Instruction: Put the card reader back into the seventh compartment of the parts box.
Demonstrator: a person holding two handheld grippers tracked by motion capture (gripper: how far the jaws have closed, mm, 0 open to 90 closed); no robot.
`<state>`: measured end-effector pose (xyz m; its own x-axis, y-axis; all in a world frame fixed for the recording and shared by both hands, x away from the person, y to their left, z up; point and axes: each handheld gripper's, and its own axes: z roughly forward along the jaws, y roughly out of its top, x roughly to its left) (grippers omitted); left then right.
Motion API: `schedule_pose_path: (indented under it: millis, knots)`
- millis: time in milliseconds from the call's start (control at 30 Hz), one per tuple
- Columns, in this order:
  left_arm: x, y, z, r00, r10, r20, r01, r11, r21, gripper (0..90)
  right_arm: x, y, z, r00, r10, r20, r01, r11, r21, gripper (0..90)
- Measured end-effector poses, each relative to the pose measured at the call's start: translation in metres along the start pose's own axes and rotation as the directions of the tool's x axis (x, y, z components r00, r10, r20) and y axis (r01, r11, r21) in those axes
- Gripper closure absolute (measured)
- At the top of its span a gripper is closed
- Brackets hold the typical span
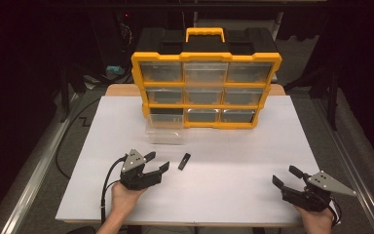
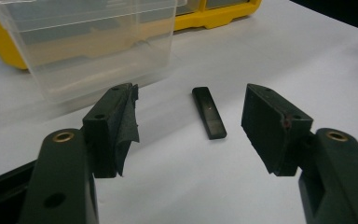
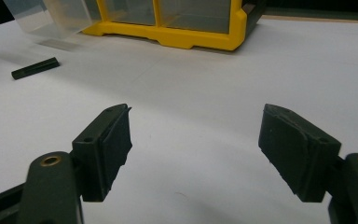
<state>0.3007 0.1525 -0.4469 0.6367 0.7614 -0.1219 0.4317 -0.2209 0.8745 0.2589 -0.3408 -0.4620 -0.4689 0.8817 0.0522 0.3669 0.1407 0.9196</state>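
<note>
Black and flat, a small bar [image 1: 184,161] is lying on the white table [image 1: 233,185], just right of my left gripper [image 1: 157,162], whose jaws I am holding wide apart with nothing between them, the bar sitting on the table beyond the gap. My right gripper [image 1: 284,176] is resting low near the right front corner, well apart from the bar, its jaws also spread and gripping nothing. Farther off, a clear plastic drawer [image 1: 164,132] is standing pulled out in front of the yellow organizer [image 1: 205,90].
</note>
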Motion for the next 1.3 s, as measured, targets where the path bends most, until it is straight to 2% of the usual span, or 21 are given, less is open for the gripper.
schedule_pose_path:
  millis: [400,667,967,1167,1300]
  knots:
    - [-0.011,0.008,0.012,0.9995,0.015,0.027,-0.015,0.9999,0.004,36.0,0.000,0.000,0.000,1.0000,0.000,-0.002,0.000,1.000,-0.001,25.5]
    - [-0.015,0.011,0.020,0.9994,0.027,0.024,-0.027,0.9995,0.018,36.0,0.000,0.000,0.000,1.0000,-0.003,-0.001,0.003,1.000,-0.001,25.5]
    - [-0.021,0.016,0.030,0.9987,0.031,0.041,-0.033,0.9989,0.034,36.0,0.000,0.000,0.000,1.0000,-0.003,-0.002,0.003,1.000,-0.002,25.5]
    - [-0.022,0.020,0.034,0.9987,0.024,0.045,-0.026,0.9981,0.056,36.6,0.000,0.000,0.000,1.0000,-0.002,-0.003,0.002,1.000,-0.002,25.5]
    - [-0.020,0.024,0.037,0.9990,-0.019,0.040,0.015,0.9950,0.099,37.0,0.000,0.000,0.000,1.0000,-0.002,-0.002,0.002,1.000,0.001,25.5]
